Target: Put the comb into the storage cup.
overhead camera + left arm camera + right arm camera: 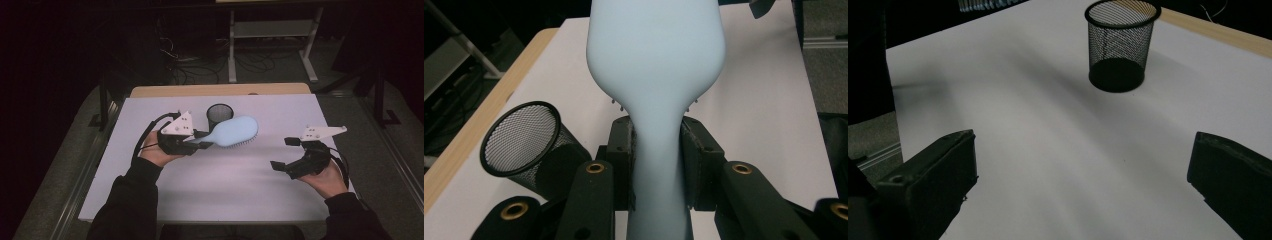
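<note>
Hairbrush (656,75) head and handle end past frame edges

The counter (210,185) has a white top with a bare wood strip along its far edge; a black mesh cup (219,116) stands upright on it.

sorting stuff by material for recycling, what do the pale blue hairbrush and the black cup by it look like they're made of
The pale blue hairbrush looks like moulded plastic with a matte, smooth finish: even colour, soft sheen, no seams visible. Its short bristles are too small to judge. The black mesh cup looks like metal wire mesh, dark-coated: you can see through its fine grid wall, with a solid rim and base.
</note>
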{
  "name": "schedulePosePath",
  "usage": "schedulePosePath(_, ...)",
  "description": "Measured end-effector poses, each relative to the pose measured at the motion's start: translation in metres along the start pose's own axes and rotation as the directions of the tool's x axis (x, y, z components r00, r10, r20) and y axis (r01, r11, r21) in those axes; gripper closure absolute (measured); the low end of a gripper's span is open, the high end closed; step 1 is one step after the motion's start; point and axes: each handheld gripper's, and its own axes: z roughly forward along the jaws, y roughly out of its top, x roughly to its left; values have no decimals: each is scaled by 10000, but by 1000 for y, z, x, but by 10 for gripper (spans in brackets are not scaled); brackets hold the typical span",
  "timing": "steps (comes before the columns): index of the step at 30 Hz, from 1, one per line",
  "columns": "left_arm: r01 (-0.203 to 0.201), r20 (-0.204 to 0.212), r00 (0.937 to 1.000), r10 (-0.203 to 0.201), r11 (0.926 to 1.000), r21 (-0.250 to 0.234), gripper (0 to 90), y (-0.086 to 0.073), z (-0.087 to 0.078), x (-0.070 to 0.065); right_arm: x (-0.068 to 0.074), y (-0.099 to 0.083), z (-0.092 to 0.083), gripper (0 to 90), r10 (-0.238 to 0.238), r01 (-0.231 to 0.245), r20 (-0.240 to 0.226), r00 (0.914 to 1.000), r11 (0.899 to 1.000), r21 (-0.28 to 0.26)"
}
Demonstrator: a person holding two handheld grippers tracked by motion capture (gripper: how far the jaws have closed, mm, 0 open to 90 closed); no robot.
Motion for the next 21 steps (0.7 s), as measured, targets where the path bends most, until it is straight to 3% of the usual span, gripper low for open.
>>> schedulePosePath(12, 241, -392, 9989, -259, 9986, -477, 697, -4, -7, 1, 15, 43, 19, 0, -725, 743, -586, 9956, 9968, 287)
schedulePosePath(21, 272, -678, 9972, -315, 9976, -636, 697, -5, -9, 0, 17, 59, 25, 0, -823, 845, -817, 9933, 9961, 242)
